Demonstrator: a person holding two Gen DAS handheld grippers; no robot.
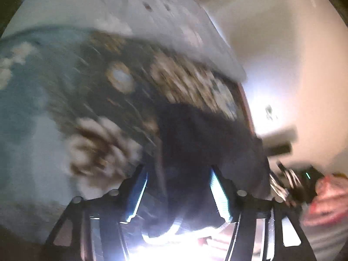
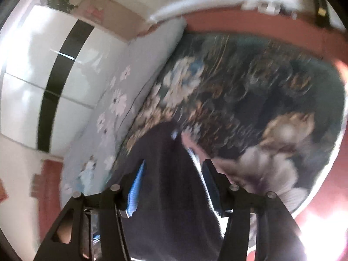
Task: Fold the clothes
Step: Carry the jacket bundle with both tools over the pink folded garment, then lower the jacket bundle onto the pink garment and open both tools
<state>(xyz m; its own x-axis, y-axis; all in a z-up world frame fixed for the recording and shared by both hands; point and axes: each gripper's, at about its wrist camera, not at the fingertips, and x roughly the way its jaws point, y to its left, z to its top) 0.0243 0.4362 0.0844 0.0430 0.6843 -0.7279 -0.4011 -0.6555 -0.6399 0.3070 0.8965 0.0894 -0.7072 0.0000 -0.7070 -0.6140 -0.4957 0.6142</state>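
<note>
A dark navy garment hangs between the fingers of my left gripper, which is shut on it, above a dark floral bedspread. In the right wrist view the same dark garment runs between the fingers of my right gripper, also shut on it, held above the floral bedspread. Both views are motion-blurred. The garment's lower part is hidden behind the gripper bodies.
A pale blue flowered sheet lies beside the bedspread, next to a white wardrobe with a black stripe. A reddish floor borders the bed. A cream wall and dark clutter with a pink bundle stand at right.
</note>
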